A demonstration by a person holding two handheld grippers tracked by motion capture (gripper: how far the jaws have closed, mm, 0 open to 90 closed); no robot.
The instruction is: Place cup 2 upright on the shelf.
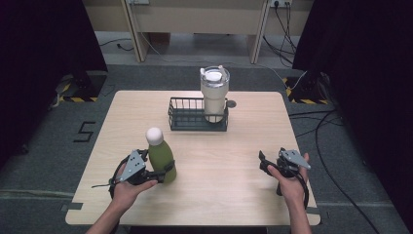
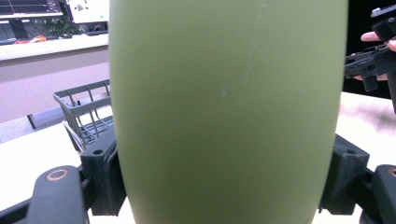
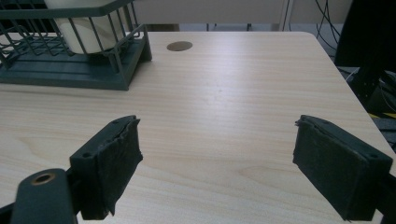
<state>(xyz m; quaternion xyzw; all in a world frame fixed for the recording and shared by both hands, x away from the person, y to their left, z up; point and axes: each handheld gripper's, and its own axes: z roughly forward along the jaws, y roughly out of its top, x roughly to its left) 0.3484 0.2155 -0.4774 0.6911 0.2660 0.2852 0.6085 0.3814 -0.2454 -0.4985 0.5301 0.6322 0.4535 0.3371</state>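
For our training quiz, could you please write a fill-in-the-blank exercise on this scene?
1. The left gripper is shut on the green ___.
2. The tumbler stands inside the wire ___.
3. Between the open jaws of the right gripper there is ___.
Missing words: bottle; basket; nothing.

Bottle stands front-left on the tabletop; behind it, the tumbler stands in the basket's right end

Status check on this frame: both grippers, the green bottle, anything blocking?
Left gripper shut on green bottle, bottle upright on table. Right gripper open, nothing between its pads. Wire basket holds tumbler; path between looks clear.
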